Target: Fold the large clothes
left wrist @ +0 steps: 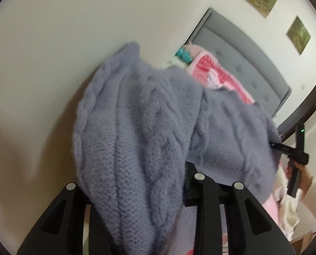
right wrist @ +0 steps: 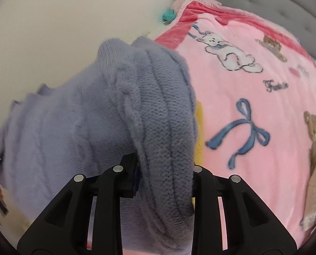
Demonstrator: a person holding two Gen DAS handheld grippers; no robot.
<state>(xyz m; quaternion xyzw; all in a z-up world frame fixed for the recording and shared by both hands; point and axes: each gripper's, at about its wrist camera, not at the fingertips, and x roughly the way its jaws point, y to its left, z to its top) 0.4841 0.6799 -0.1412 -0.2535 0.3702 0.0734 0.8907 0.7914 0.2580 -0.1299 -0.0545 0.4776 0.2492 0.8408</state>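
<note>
- The sweater [left wrist: 132, 127] is the whole show here: a chunky lavender cable-knit, up in the air between the two grippers, hanging above the pink blanket [right wrist: 253, 110] on the bed rather than lying on it.
- The left gripper [left wrist: 136, 189] has a thick bunch of knit running down between its fingers, so it's clamped on the sweater. Looks like a grab at one edge so the rest can hang free.
- Same deal on the right gripper [right wrist: 164, 174]: a fat roll of the knit is pinched between its fingers. The jaws aren't fully together, but that's just because the wad of wool is so bulky.
- Holding it at two spots like that makes sense to me. It spreads the garment out so it can be laid flat for a fold, instead of dropping in a heap.
- In the left wrist view you can see the other handheld tool off to the right with the person's hand [left wrist: 300, 174] on its grip, and the knit stretches across toward it.
- Blanket under it is open with bear and bow prints, so it's probably the landing spot.
- Grey padded headboard [left wrist: 238, 63] and cream wall [left wrist: 51, 42] behind.
</note>
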